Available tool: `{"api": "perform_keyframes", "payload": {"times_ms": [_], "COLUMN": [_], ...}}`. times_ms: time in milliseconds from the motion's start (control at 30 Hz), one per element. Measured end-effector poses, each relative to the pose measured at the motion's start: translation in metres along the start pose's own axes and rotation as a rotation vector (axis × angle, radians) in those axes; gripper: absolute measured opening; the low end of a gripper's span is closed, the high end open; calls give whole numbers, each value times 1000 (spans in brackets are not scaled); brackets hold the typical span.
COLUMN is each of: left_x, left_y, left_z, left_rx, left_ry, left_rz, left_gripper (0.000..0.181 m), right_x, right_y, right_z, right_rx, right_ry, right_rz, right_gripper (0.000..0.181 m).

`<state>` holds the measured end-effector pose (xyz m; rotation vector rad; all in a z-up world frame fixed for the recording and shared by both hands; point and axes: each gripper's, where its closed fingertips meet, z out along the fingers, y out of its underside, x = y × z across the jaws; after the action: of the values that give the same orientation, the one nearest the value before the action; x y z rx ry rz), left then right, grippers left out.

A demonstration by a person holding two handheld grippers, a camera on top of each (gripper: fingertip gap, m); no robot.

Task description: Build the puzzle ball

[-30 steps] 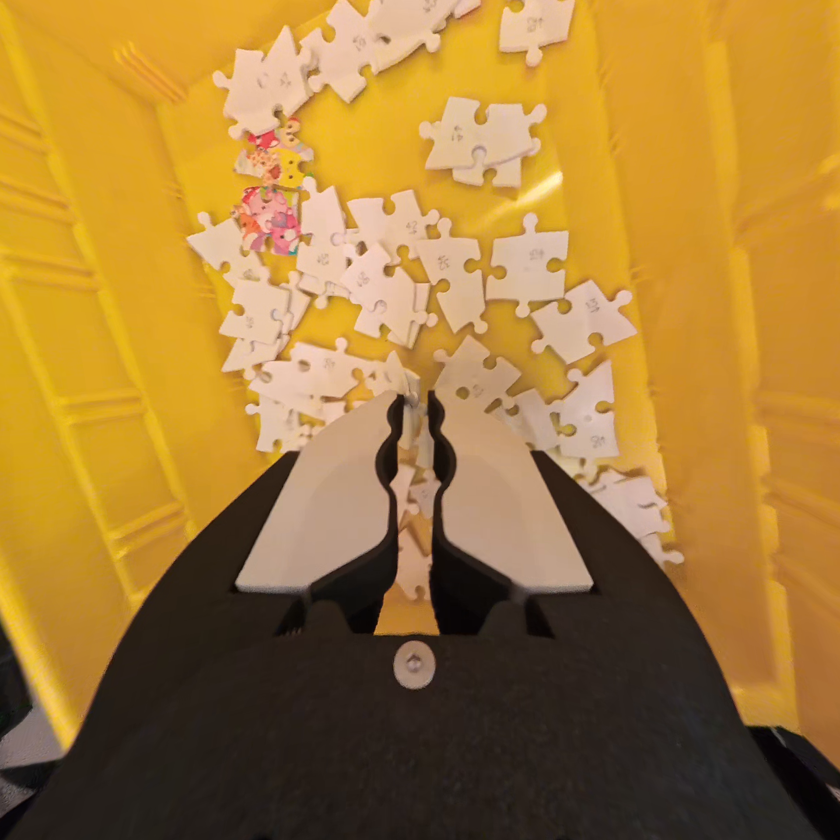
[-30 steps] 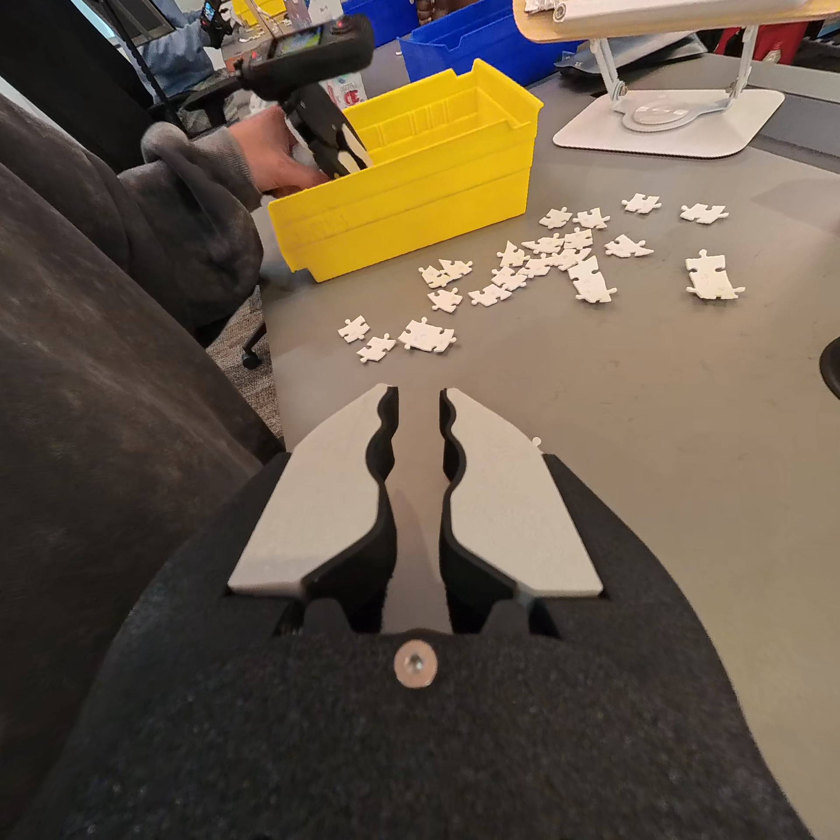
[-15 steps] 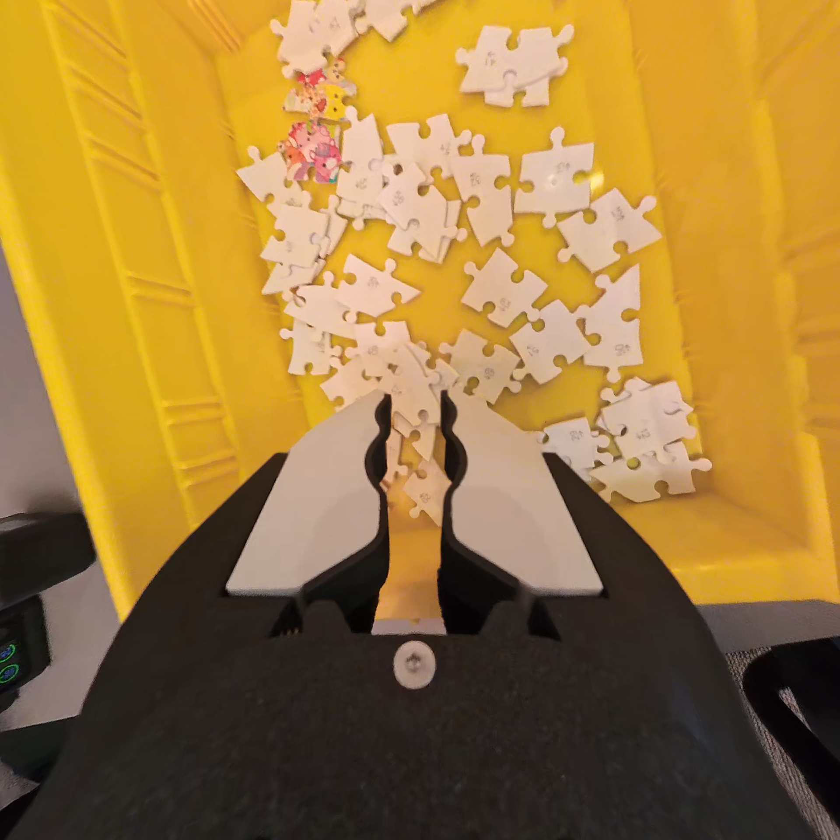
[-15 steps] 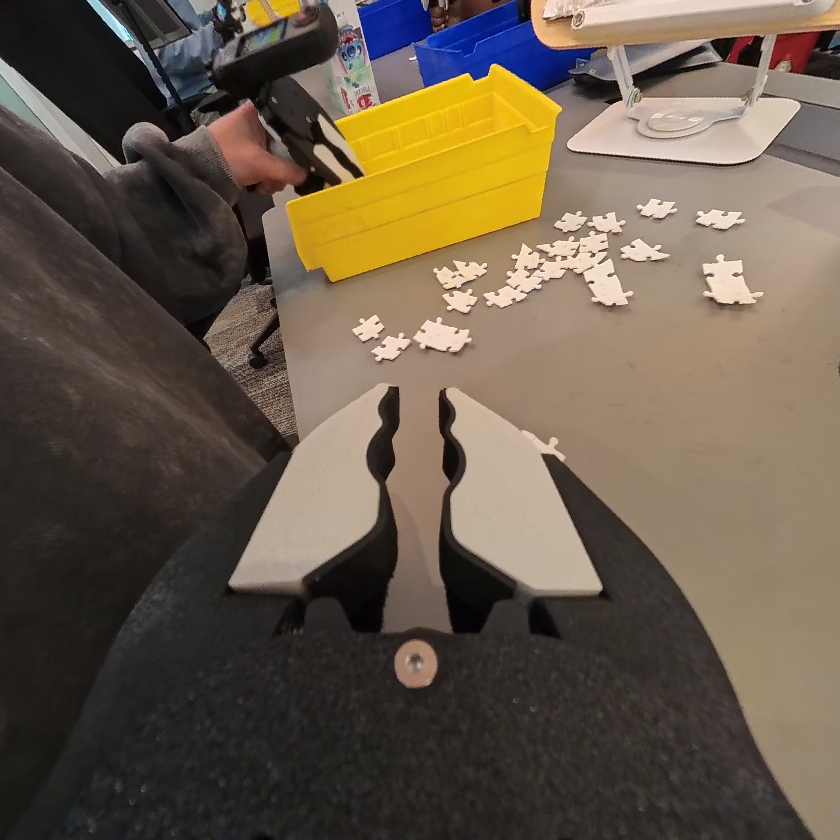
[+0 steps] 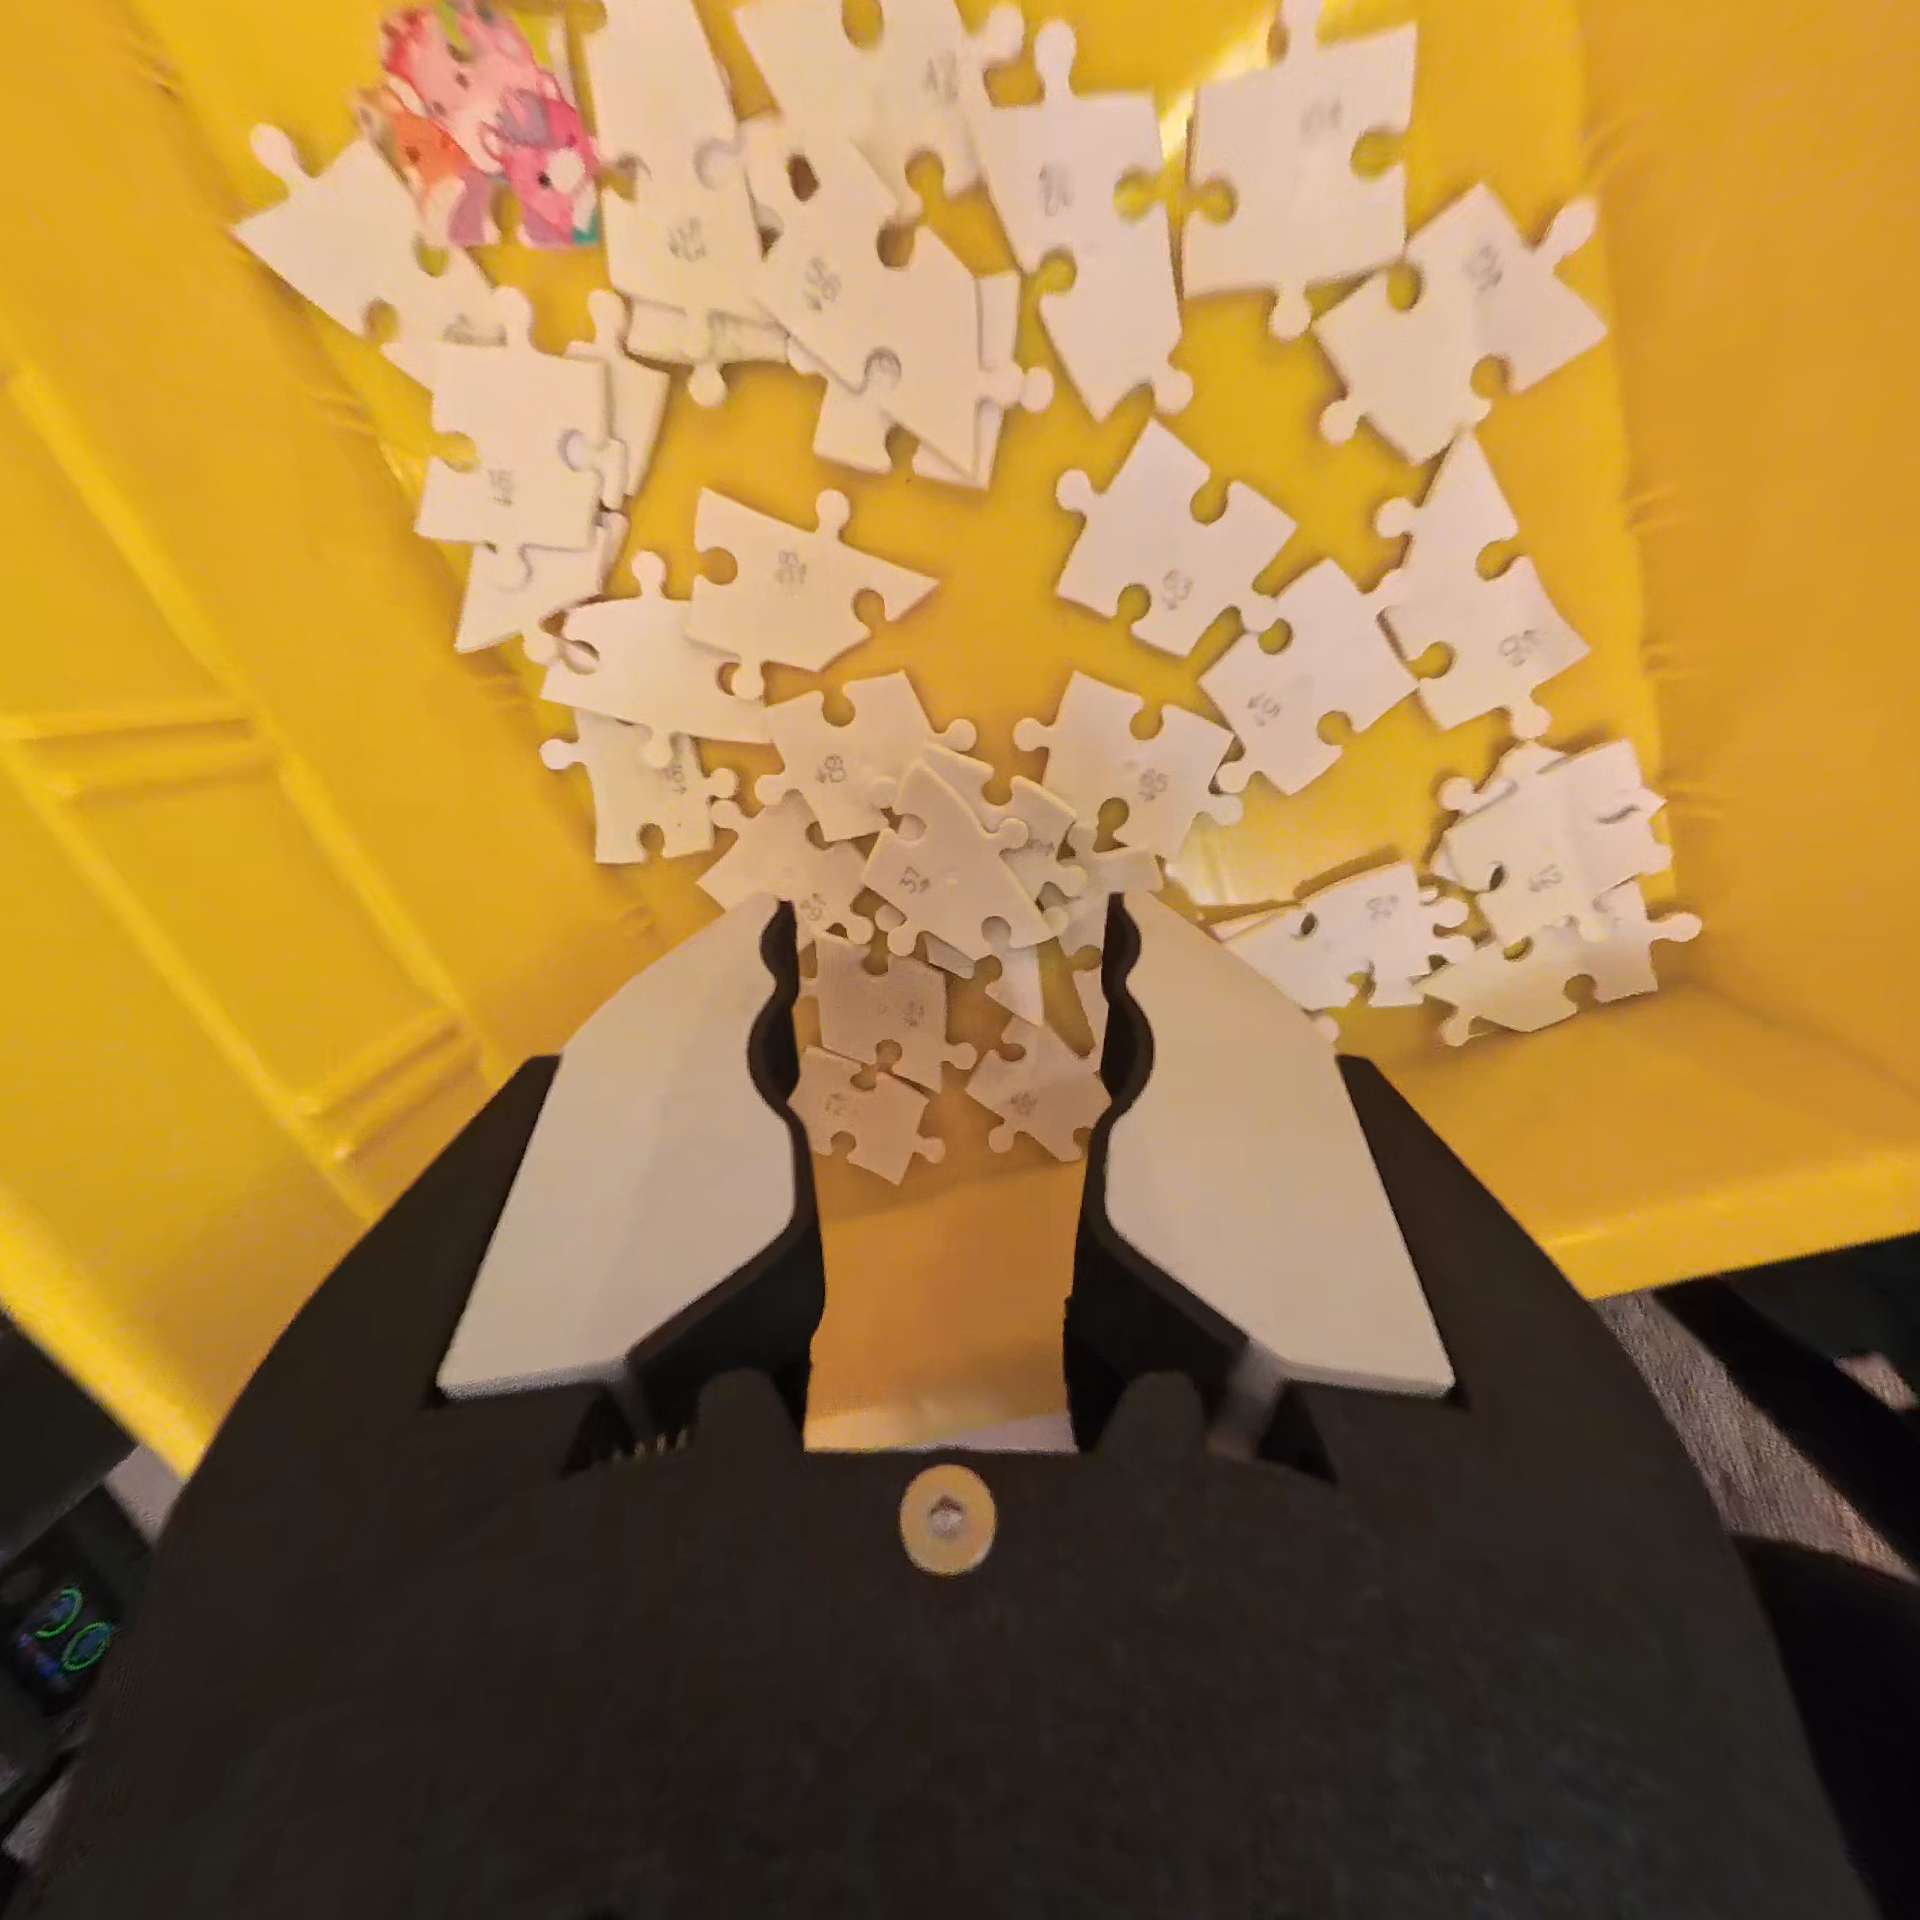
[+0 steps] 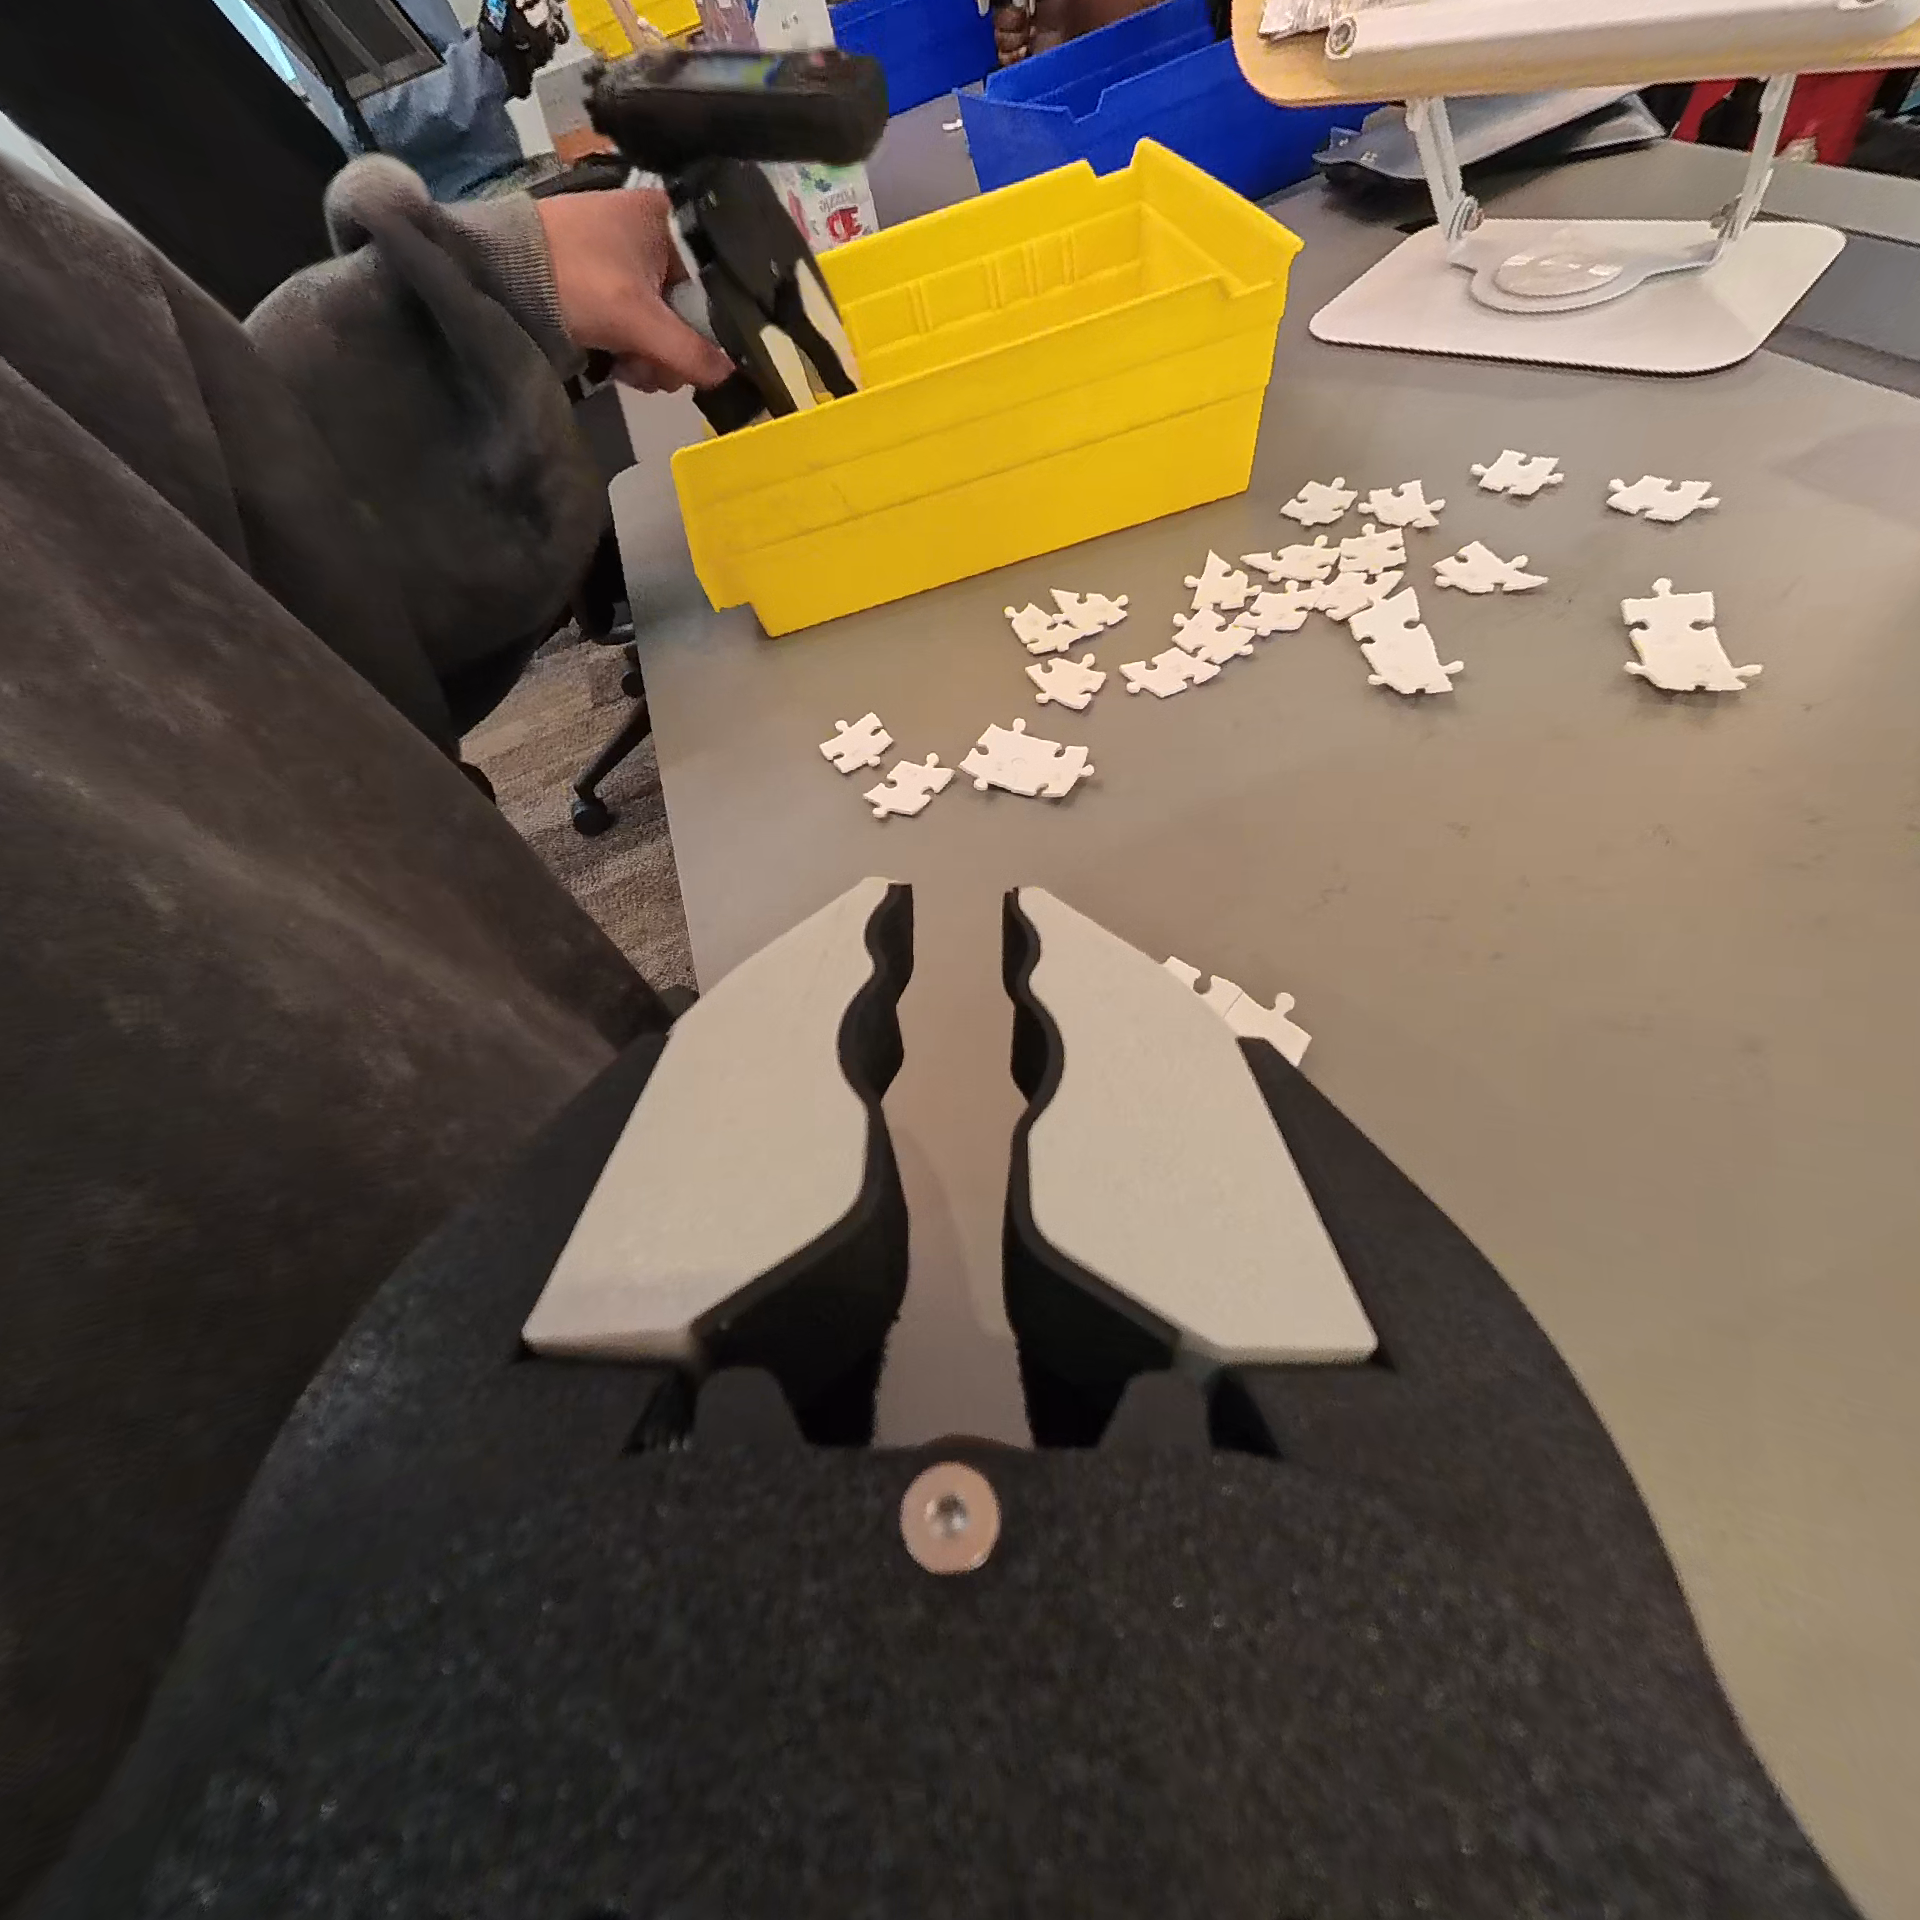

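My left gripper (image 5: 945,912) is open, jaws wide apart, low inside the yellow bin (image 5: 208,935) over a heap of white puzzle pieces (image 5: 951,868). One piece lies just ahead of the tips; nothing is held. A pink printed piece (image 5: 499,156) lies face up at the far left. In the right wrist view the left gripper (image 6: 790,332) dips into the near end of the bin (image 6: 987,468). My right gripper (image 6: 956,896) hovers over the grey table (image 6: 1455,1039), jaws a narrow gap apart and empty. Loose white pieces (image 6: 1299,603) are scattered beside the bin.
Small joined groups of pieces (image 6: 1397,644) lie among the loose ones, and one piece (image 6: 1247,1013) sits by my right finger. A white stand (image 6: 1558,301) and blue bins (image 6: 1143,94) are at the back. A grey sleeve (image 6: 260,727) fills the left, past the table's edge. Tip to tip, the grippers are about 45 cm apart. The right gripper is farther from the pink printed piece (image 5: 499,156), some 50 cm, than the left, some 11 cm.
My left gripper has opened wide from nearly shut and dropped closer to the pieces at the bin's near end. My right gripper has stayed at the same narrow gap and shifted slightly.
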<state>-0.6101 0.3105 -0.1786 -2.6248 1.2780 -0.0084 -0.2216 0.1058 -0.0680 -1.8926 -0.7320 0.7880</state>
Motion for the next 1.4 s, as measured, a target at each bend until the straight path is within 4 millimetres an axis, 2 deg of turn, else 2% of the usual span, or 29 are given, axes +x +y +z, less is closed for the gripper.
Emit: {"api": "perform_keyframes", "payload": {"times_ms": [67, 233, 500, 567, 633, 700, 833, 867, 900, 1000, 1067, 1133, 1233, 1367, 1400], "left_x": [0, 3, 1, 8, 26, 40, 52, 51, 47, 23, 10, 1, -4, 0, 2], "left_y": [4, 4, 9, 1, -19, -31, -37, -38, -36, -22, -11, -3, -2, -1, -2], "left_z": [6, 9, -4, -11, -14, -5, 14, 12, 8, -9, -13, -10, -1, 9, 11], "left_rx": [-50, -75, -58, -10, 66, 46, -4, 7, 19, 45, 38, 3, -36, -68, -63], "left_ry": [13, 52, 10, 48, 125, 136, 135, 138, 125, 50, 28, 11, -12, 24, 49], "left_rz": [20, 24, 16, 15, 22, 73, 121, 106, 93, 51, 35, 42, 67, 61, 52], "left_gripper": [55, 29, 28, 28, 28, 28, 30, 42, 45, 47, 47, 50, 56, 55, 48], "right_x": [0, 1, 3, 2, 2, 2, 2, 2, 3, 5, 6, 6, 5, 4, 4], "right_y": [0, 1, 0, 1, 1, 1, -1, -1, 0, 1, 2, 3, 4, 4, 3], "right_z": [1, 2, 3, 4, 4, 4, 1, 0, 0, -3, -3, -2, 2, 3, 2], "right_rx": [2, -6, -14, -18, -18, -16, -12, -13, -15, -9, -6, -4, -12, -14, -15], "right_ry": [1, 3, -8, -11, -13, -14, -7, -4, -1, 5, 4, -2, -10, -3, -1], "right_rz": [4, 6, 9, 8, 8, 6, 0, 0, 1, 8, 13, 19, 20, 16, 17], "right_gripper": [16, 16, 16, 16, 16, 16, 16, 16, 16, 16, 16, 16, 16, 16, 16]}}
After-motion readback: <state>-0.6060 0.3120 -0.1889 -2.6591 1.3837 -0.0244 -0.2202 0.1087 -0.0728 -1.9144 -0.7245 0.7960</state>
